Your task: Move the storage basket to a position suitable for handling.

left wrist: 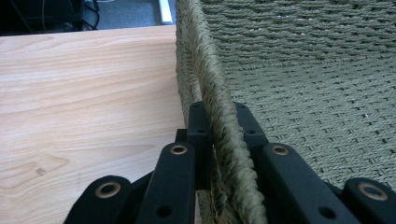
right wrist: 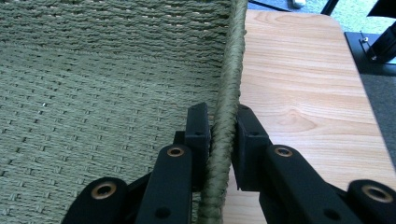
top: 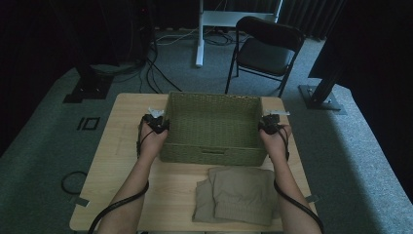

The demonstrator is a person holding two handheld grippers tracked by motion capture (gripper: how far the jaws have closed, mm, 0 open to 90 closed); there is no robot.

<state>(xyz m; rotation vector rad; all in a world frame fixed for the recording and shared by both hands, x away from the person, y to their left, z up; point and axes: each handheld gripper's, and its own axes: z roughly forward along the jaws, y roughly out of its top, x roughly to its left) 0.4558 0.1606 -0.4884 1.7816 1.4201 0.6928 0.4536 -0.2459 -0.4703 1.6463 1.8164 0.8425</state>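
Olive-green woven rectangular basket (top: 213,127) sits on the light wood table (top: 122,146), long axis running straight btwn your grippers. Folded tan cloth (top: 236,194) lies behind them, nearer you. Left gripper (top: 157,124) clamps the left wall, right gripper (top: 269,126) the right; forearms roughly parallel, reaching fwd.

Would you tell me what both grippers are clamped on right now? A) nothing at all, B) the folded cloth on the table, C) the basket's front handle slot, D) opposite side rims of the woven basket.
D: the left gripper and right gripper each have jaws closed on a side rim of the woven basket.
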